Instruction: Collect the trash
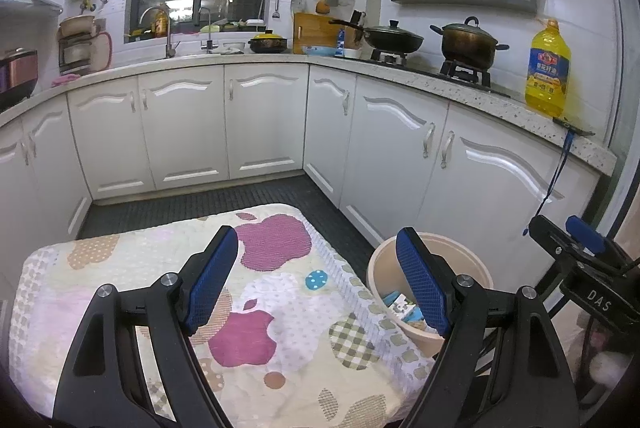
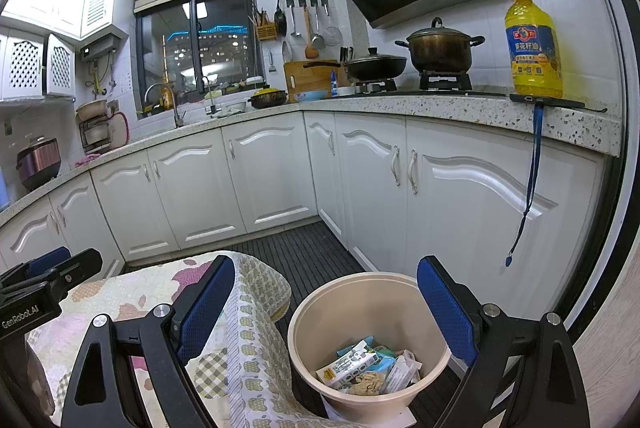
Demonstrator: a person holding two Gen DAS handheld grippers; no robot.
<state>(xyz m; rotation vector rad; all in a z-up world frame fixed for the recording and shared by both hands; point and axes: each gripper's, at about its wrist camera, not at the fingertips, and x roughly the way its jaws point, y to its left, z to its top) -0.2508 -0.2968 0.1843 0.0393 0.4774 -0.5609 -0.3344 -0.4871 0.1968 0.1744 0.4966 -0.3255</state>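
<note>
Hovering released, fingers spread wide with nothing between them: left tool [image 1: 316,280] above the patterned cloth [image 1: 256,308] covering the tabletop, right tool [image 2: 326,312] above the beige bin [image 2: 370,340]. Standing on the dark floor mat [image 2: 312,252] just beside the cloth's hanging edge, holding the trash [image 2: 370,368]: wrappers, a small carton, crumpled paper. Lining the far side, white cabinets [image 2: 240,179], with a yellow oil bottle [image 2: 534,43] up on the speckled counter [image 2: 460,109].
</note>
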